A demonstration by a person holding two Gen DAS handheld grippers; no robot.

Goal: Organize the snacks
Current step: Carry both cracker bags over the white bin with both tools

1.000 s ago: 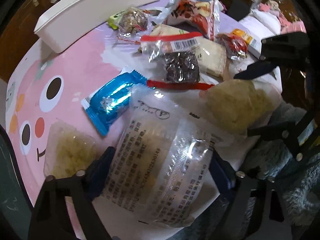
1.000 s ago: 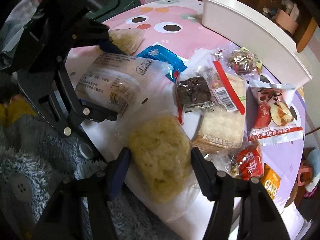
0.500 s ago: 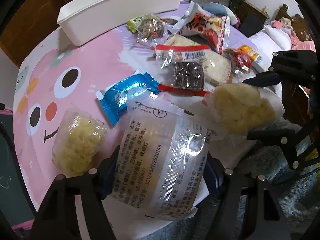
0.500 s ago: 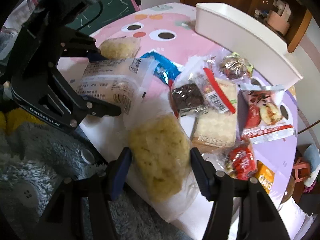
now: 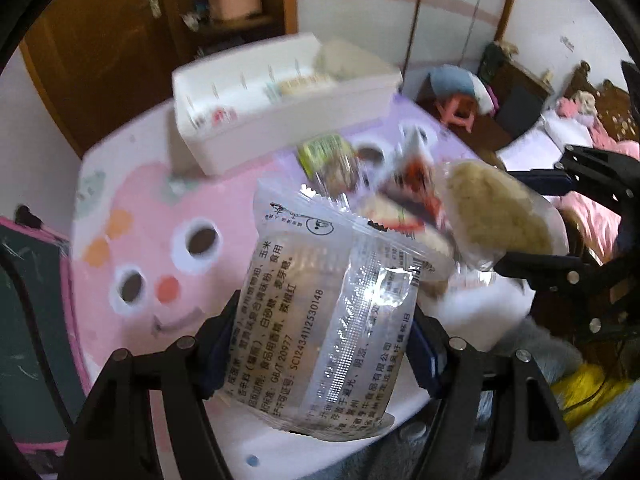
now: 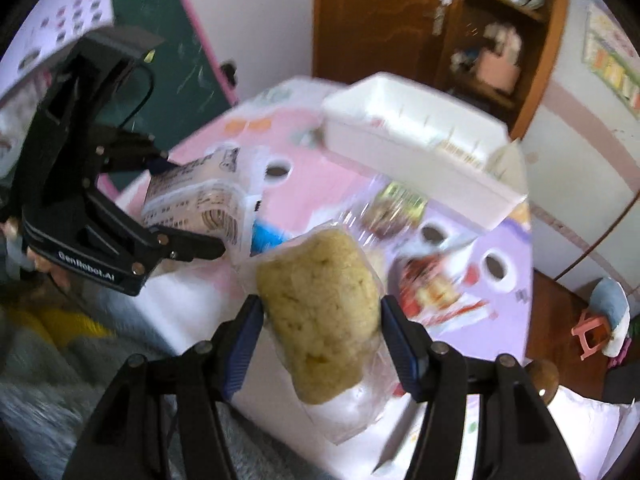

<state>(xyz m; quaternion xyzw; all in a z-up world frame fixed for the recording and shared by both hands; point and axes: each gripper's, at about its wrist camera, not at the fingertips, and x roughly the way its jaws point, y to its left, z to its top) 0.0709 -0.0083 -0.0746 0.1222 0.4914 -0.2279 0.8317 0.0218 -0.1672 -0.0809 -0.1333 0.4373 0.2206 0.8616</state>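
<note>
My left gripper [image 5: 324, 332] is shut on a clear printed snack packet [image 5: 320, 300] and holds it in the air above the pink cartoon table [image 5: 132, 216]. My right gripper [image 6: 320, 332] is shut on a yellow puffed rice cake [image 6: 320, 312] in clear wrap, also off the table. Each wrist view shows the other hand: the left gripper [image 6: 188, 204] with its packet [image 6: 200, 196], the right gripper [image 5: 516, 218] with the cake [image 5: 496, 212]. A white bin [image 5: 280, 120] stands at the table's far side with some snacks inside.
Loose snacks lie blurred between the bin and the grippers: a green-labelled packet [image 5: 324, 152], a red packet [image 6: 436, 288], a blue packet [image 6: 264, 236]. A green chalkboard [image 6: 180, 60] leans left of the table. Grey fluffy fabric [image 6: 36, 392] lies at the near edge.
Both grippers have risen with their snacks, which now hang well above the table. The views have tipped up, so the inside of the white bin and the room behind it show.
</note>
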